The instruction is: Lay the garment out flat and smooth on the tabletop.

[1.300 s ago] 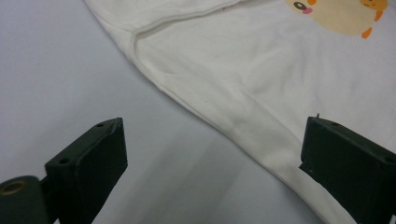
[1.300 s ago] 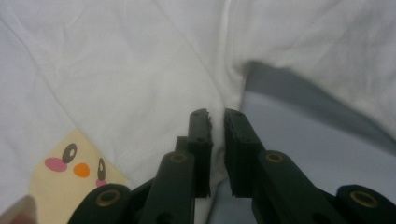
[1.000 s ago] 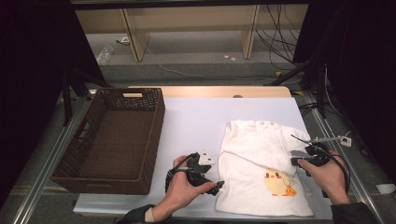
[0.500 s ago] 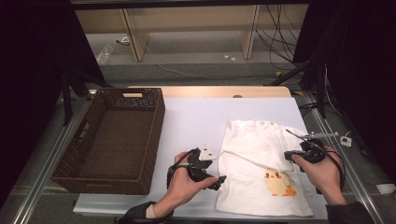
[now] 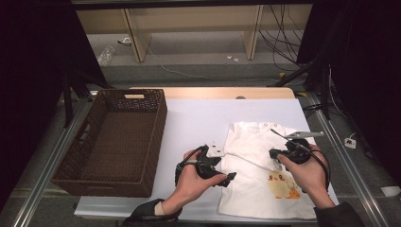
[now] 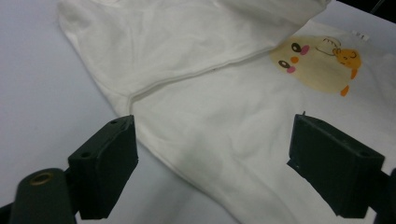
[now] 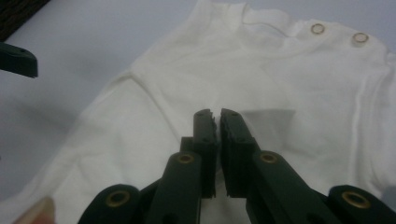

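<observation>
A white baby T-shirt with a yellow duck print is laid flat on the right half of the white table, its neckline pointing away from the person. Two snap buttons are seen at one shoulder. A sleeve is folded over the body of the garment.

The left gripper is held at the shirt's left edge. In the left gripper view its jaws are set wide apart, one over bare table just beside the hem, the other over the fabric; the cloth lies between them but is not pressed by either pad. The jaws have just been closing slightly.

The right gripper is held over the middle of the shirt. In the right gripper view its jaws are brought together, with only a thin slit left between the pads. No fabric is seen clamped between them.

A dark brown wicker basket is placed on the left side of the table, well apart from the shirt.
</observation>
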Demonstrator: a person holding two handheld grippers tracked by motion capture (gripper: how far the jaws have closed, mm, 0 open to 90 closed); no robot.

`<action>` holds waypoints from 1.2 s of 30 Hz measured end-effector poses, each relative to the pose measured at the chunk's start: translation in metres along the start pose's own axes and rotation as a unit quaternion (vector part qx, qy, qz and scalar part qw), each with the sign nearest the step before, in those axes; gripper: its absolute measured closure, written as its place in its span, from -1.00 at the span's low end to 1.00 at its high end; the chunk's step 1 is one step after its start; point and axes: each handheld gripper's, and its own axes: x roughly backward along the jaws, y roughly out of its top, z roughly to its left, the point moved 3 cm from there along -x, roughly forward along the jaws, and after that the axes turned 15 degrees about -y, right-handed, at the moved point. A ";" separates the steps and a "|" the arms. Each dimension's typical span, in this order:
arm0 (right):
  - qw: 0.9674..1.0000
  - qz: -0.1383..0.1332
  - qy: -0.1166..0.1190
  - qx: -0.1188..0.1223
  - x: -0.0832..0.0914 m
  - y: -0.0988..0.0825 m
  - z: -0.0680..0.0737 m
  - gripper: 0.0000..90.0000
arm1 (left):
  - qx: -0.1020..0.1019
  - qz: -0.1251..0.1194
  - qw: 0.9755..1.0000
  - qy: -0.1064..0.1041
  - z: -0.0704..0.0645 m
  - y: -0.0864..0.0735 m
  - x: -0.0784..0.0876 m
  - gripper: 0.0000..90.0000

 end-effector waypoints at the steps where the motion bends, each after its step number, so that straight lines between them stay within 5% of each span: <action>1: 1.000 -0.002 0.002 0.002 -0.001 0.001 0.003 0.90 | -0.002 -0.002 1.000 -0.002 -0.001 0.002 -0.002 -0.67; 15: 0.999 -0.020 0.027 0.001 -0.003 0.010 0.030 0.90 | -0.026 -0.006 0.999 -0.022 -0.006 0.019 -0.021 -0.63; 23: 0.998 -0.043 0.042 -0.009 0.001 0.022 0.042 0.90 | -0.020 -0.011 0.999 -0.035 -0.007 0.025 -0.031 -0.61; 36: 0.998 -0.049 0.046 -0.016 -0.002 0.022 0.045 0.90 | -0.018 -0.012 0.998 -0.061 -0.016 0.034 -0.048 -0.53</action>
